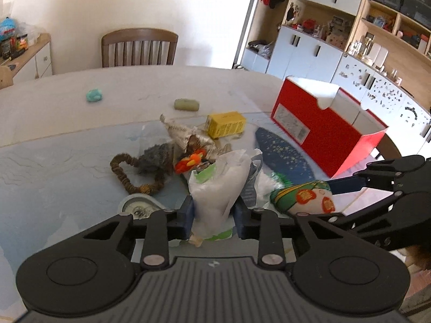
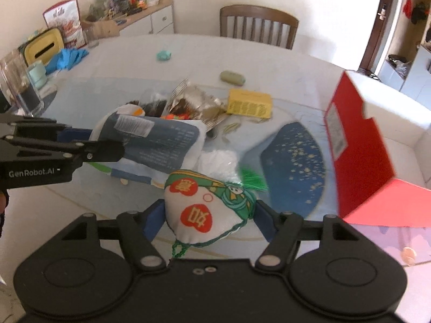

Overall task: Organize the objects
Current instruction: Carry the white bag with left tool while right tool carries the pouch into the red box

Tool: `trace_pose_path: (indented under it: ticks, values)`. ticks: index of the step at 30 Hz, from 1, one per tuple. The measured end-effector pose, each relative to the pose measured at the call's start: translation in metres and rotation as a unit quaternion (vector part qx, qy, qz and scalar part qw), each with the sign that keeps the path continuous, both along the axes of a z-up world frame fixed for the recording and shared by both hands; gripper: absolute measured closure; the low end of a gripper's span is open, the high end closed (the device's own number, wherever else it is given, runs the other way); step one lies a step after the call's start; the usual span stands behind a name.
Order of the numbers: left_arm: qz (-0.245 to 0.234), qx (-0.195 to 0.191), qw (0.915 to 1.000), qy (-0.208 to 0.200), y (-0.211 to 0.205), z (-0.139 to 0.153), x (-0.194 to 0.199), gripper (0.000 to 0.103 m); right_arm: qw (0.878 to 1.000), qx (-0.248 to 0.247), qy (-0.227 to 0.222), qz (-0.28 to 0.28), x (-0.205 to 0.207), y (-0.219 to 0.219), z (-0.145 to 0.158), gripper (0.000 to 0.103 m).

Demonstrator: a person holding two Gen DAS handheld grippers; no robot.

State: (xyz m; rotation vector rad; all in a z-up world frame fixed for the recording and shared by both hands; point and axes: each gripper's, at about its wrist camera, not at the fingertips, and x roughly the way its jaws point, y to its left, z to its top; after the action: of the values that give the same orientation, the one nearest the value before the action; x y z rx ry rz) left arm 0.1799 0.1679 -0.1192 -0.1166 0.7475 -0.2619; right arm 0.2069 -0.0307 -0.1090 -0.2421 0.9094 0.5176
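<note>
My left gripper (image 1: 214,210) is shut on a white plastic packet (image 1: 218,185) and holds it above the table; the packet shows its blue printed side in the right wrist view (image 2: 161,142). My right gripper (image 2: 208,215) is shut on a white and green stuffed pouch with red patches (image 2: 204,204), also seen in the left wrist view (image 1: 304,197). A red open shoebox (image 1: 323,123) stands to the right on the table and appears in the right wrist view (image 2: 361,145). A pile of small objects (image 1: 172,156) lies in the middle.
A yellow box (image 1: 226,124), a dark blue insole (image 1: 282,150), a green bar (image 1: 186,105) and a teal lump (image 1: 94,95) lie on the table. A chair (image 1: 139,47) stands behind it. A glass jar (image 2: 20,80) stands at the left.
</note>
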Motion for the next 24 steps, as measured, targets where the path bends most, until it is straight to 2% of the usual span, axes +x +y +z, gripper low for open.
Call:
trace_pose_path:
  ticks: [9,13,24]
  values:
    - [-0.018,-0.005,0.9993,-0.031,-0.014,0.036,-0.006,0.075,0.999,0.029,-0.034,-0.022,-0.006,-0.035,0.051,0.034]
    - [-0.029,-0.006,0.9988,-0.038,-0.027,0.053,-0.004,0.075,0.998,0.027,-0.047,-0.024,-0.002,-0.052,0.070,0.034]
    - [-0.038,0.003,0.9979,-0.052,-0.086,0.086,0.012,0.075,0.997,0.031,-0.070,-0.014,0.028,-0.113,0.101,0.034]
